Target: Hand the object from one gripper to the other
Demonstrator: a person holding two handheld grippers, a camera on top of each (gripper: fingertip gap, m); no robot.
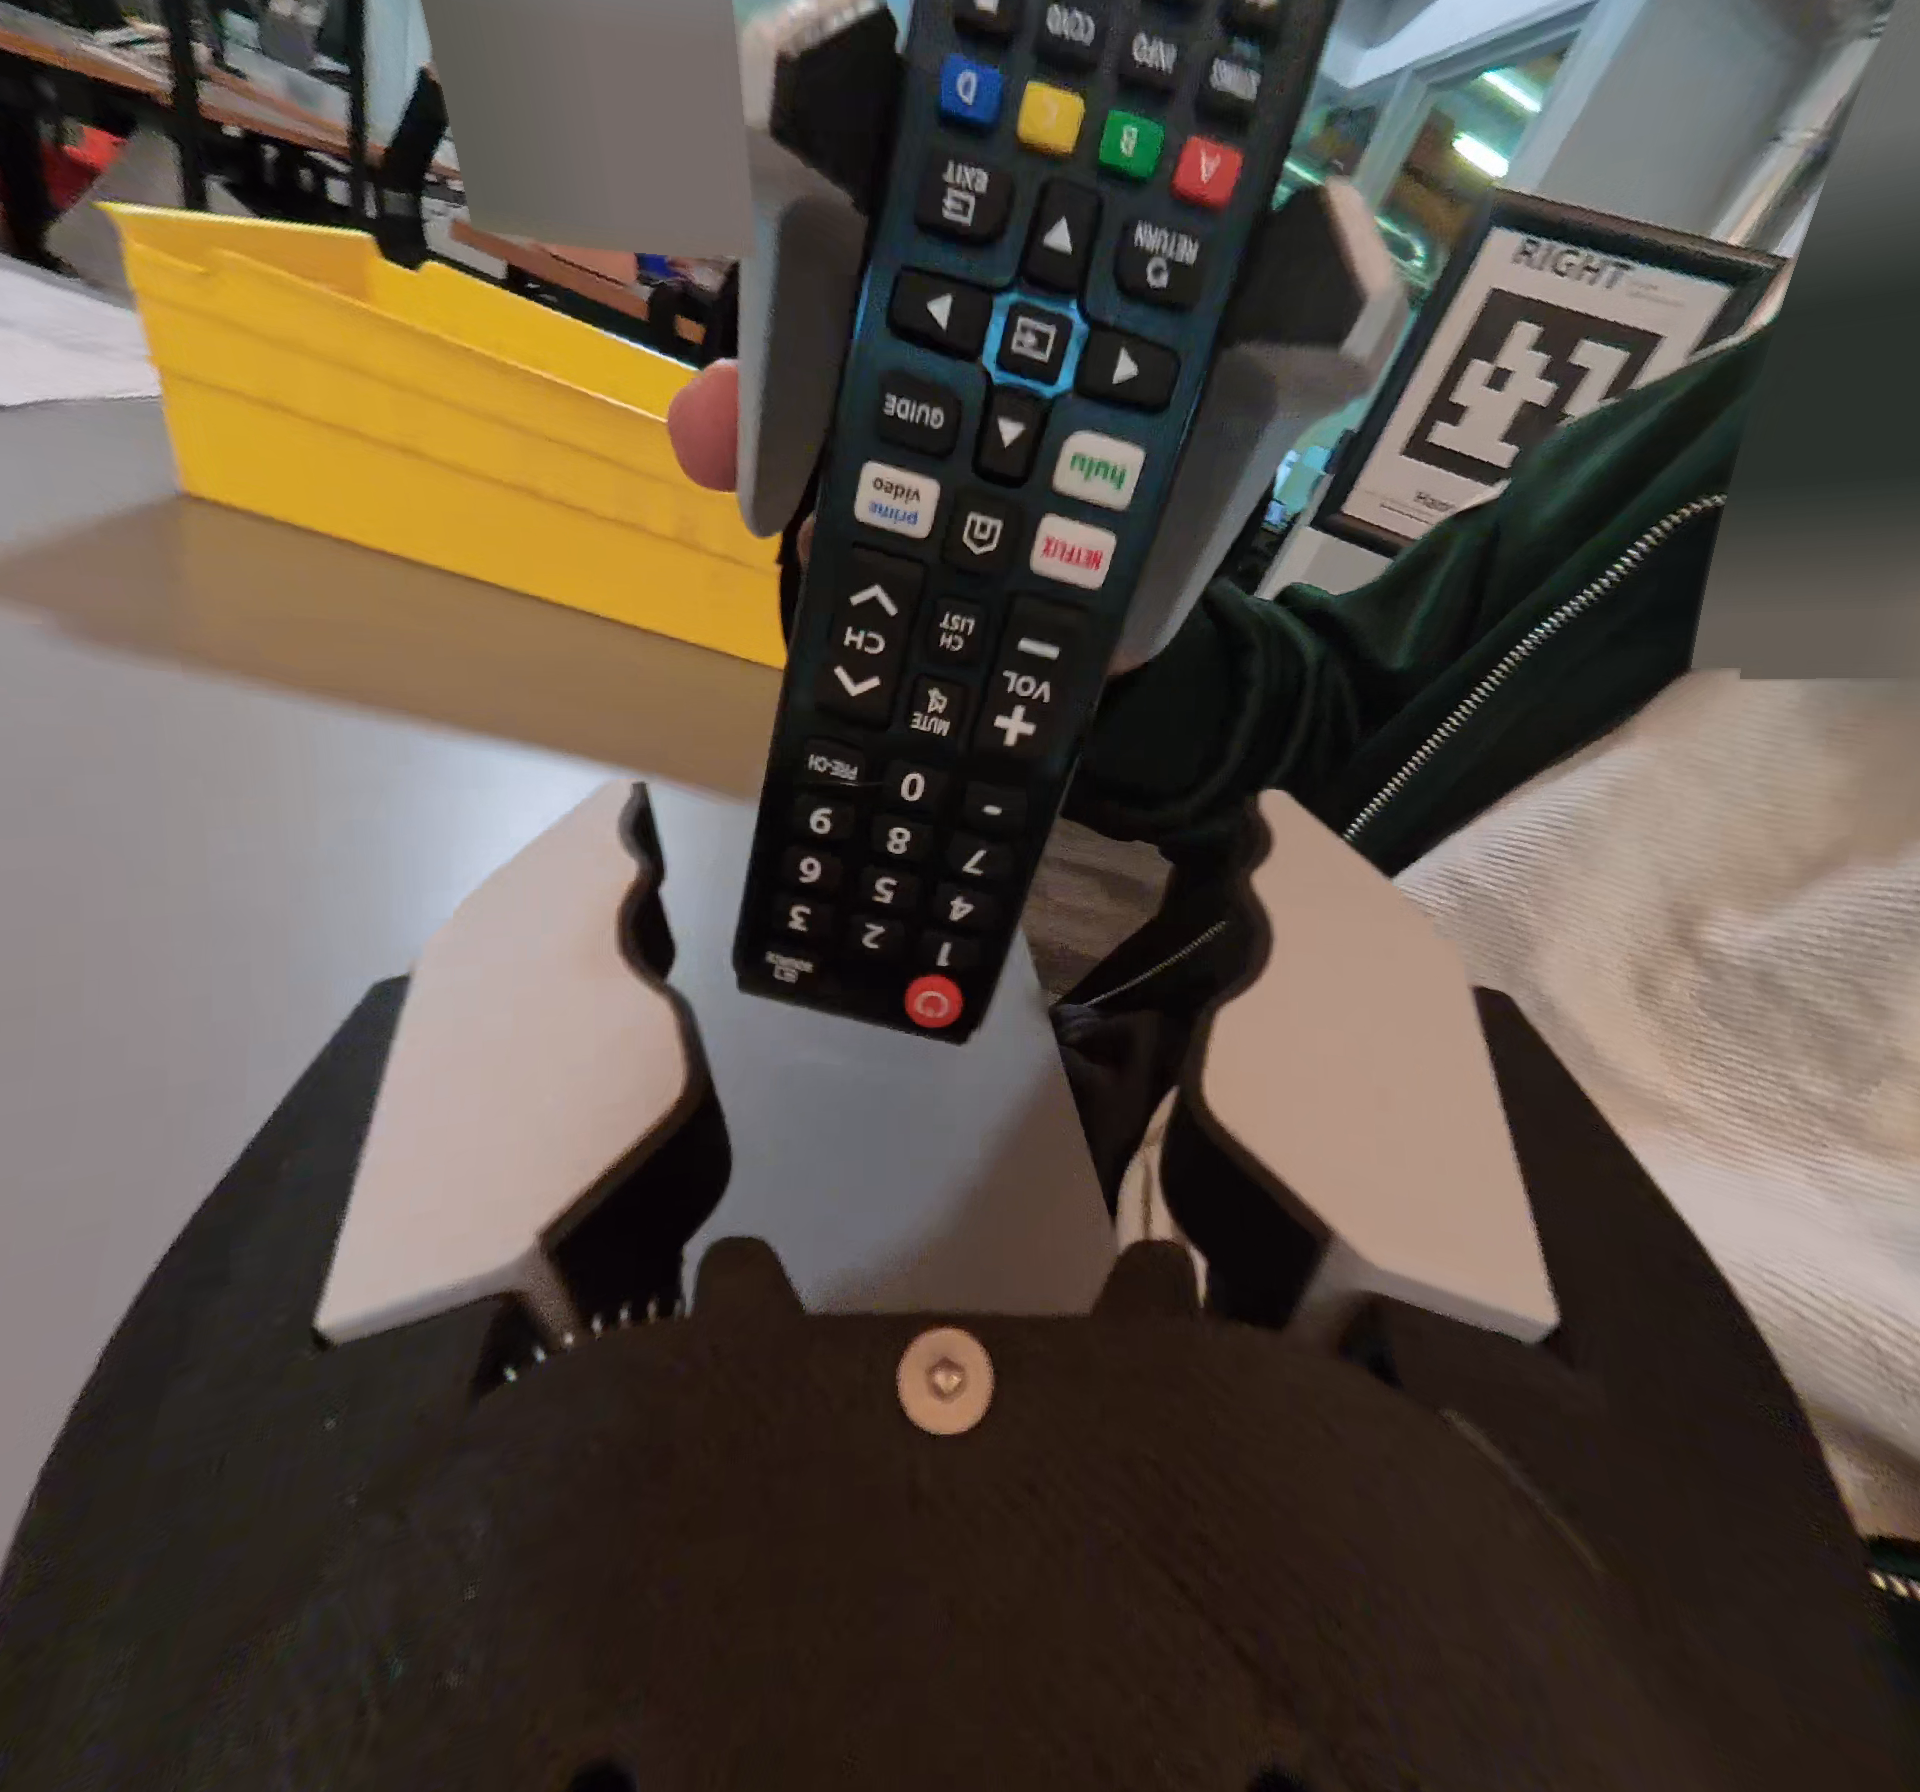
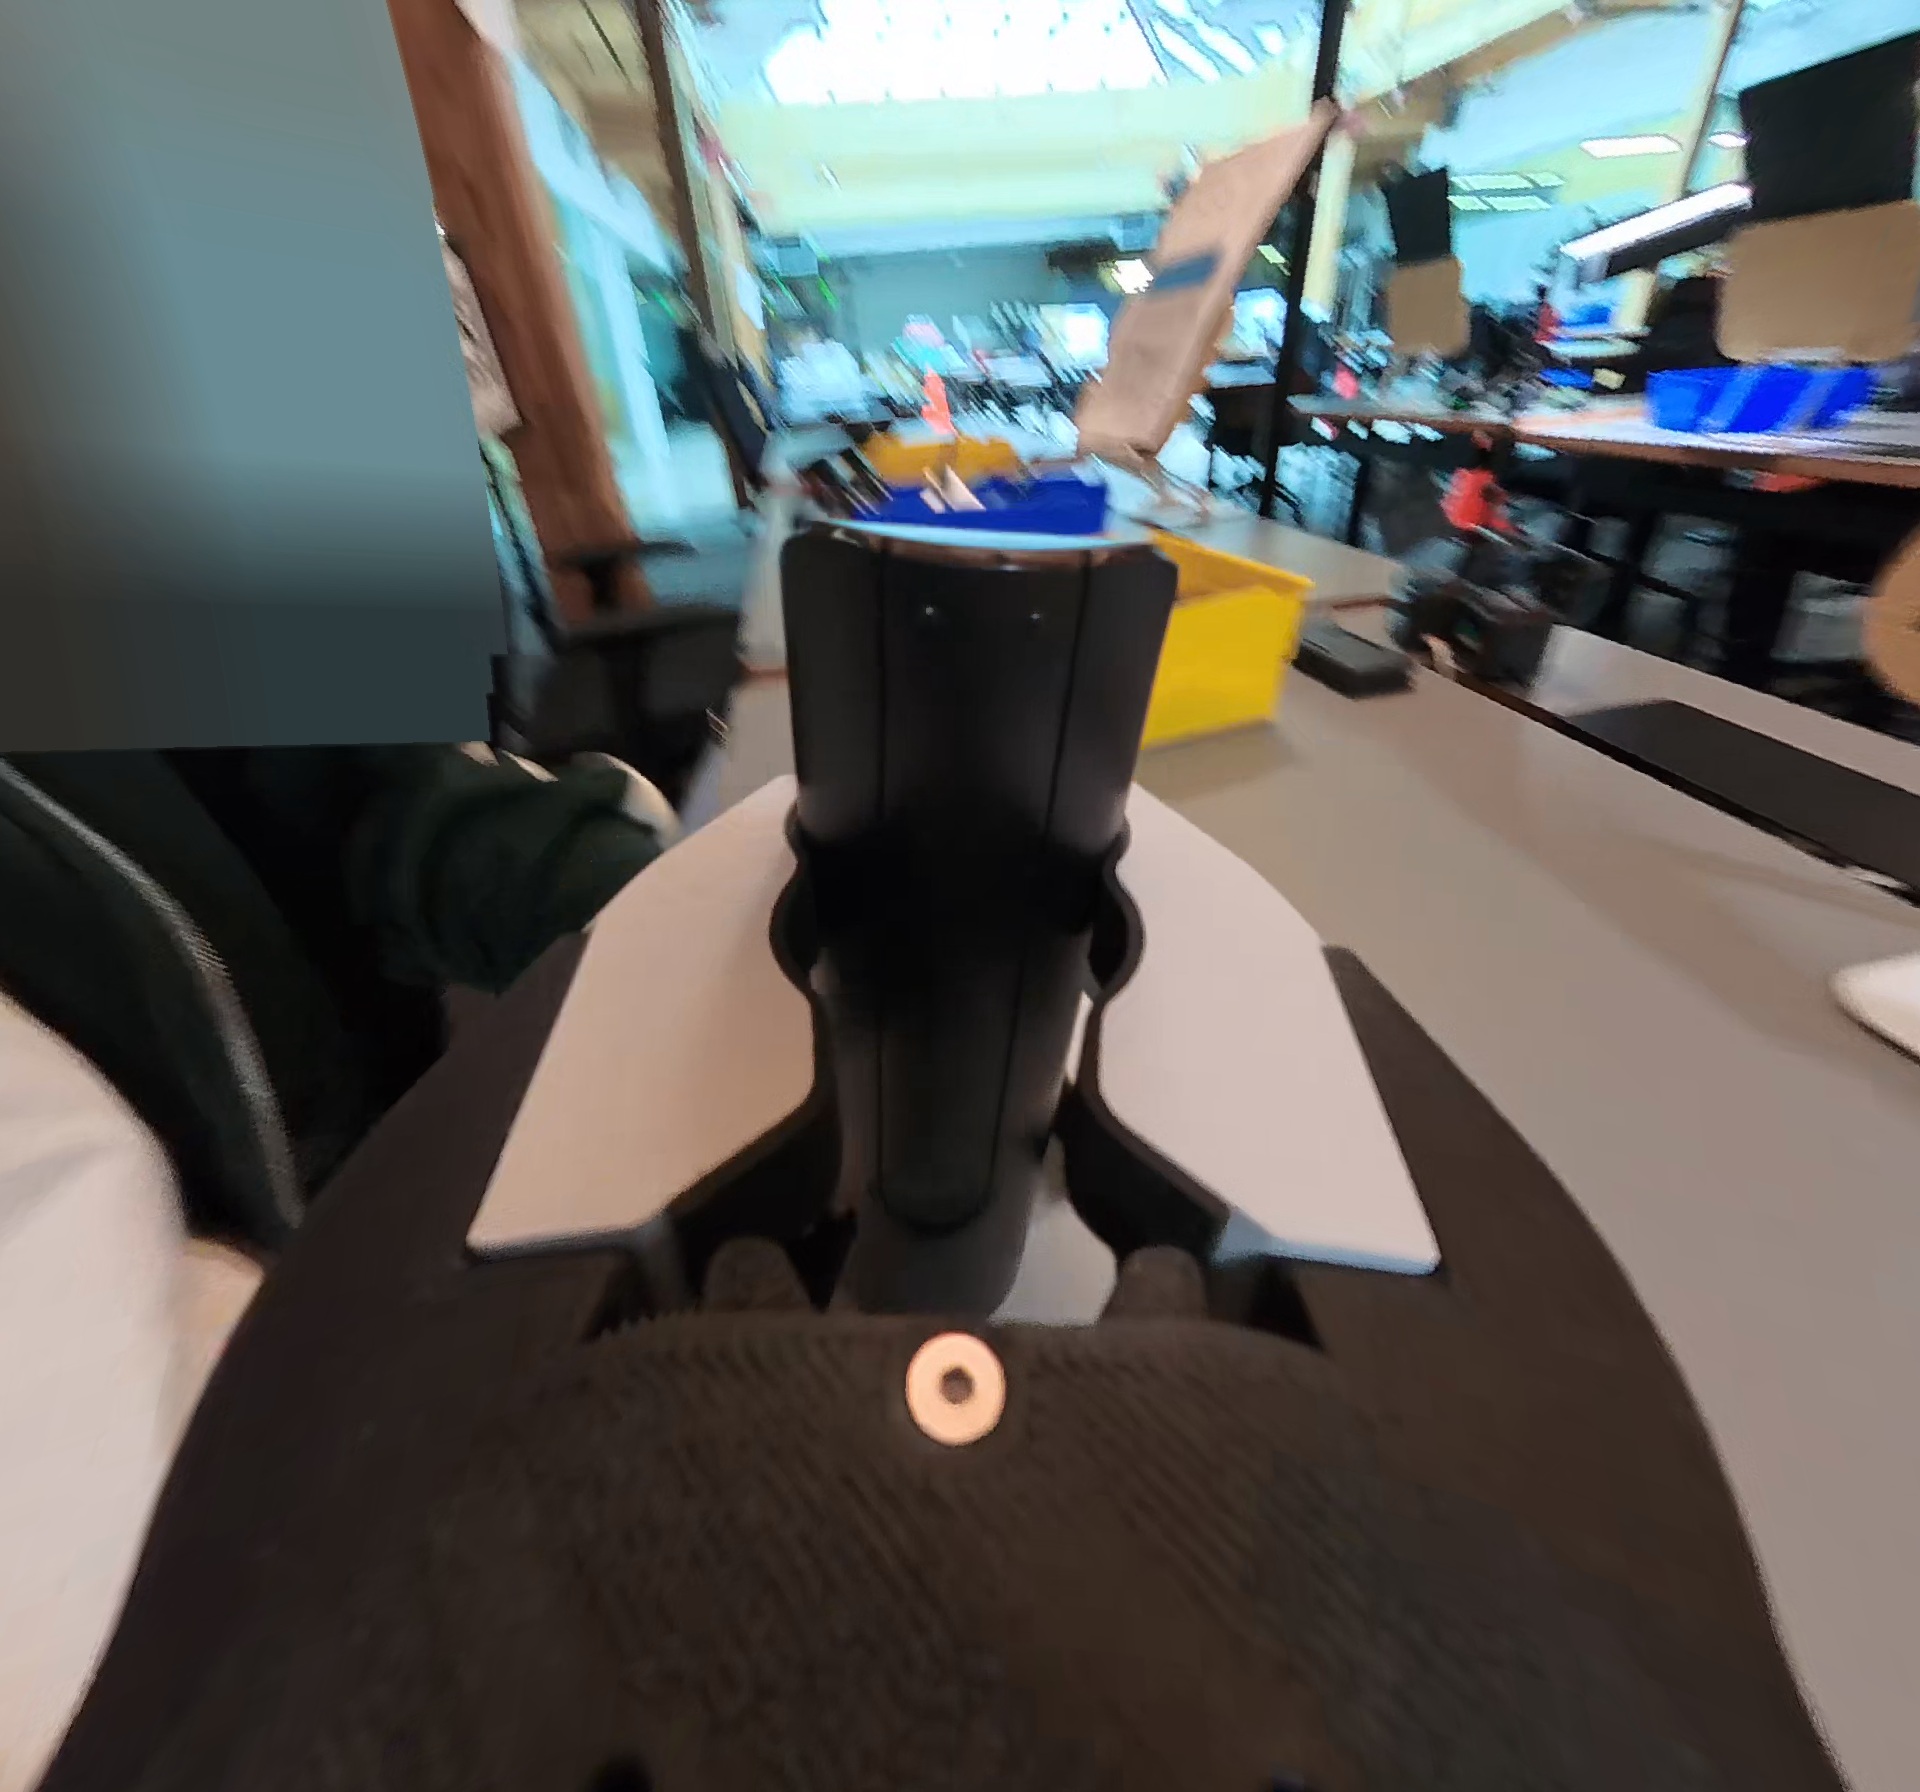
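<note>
A black remote control (image 1: 977,495) with coloured buttons hangs in the air, button side toward the left wrist view. My right gripper (image 1: 1070,184) is shut on its upper half, one finger on each long edge. My left gripper (image 1: 951,817) is open, and the remote's lower end with the red button lies between its fingers without touching them. In the right wrist view the right gripper (image 2: 956,828) clamps the remote's plain black back (image 2: 966,682).
A yellow bin (image 1: 416,392) stands on the grey table (image 1: 208,859) behind the remote; it also shows in the right wrist view (image 2: 1226,641). A person's dark green sleeve (image 1: 1455,651) is at the right. A black-and-white marker board (image 1: 1538,371) stands behind it. Across from one pair of fingers to the other is roughly 9 cm.
</note>
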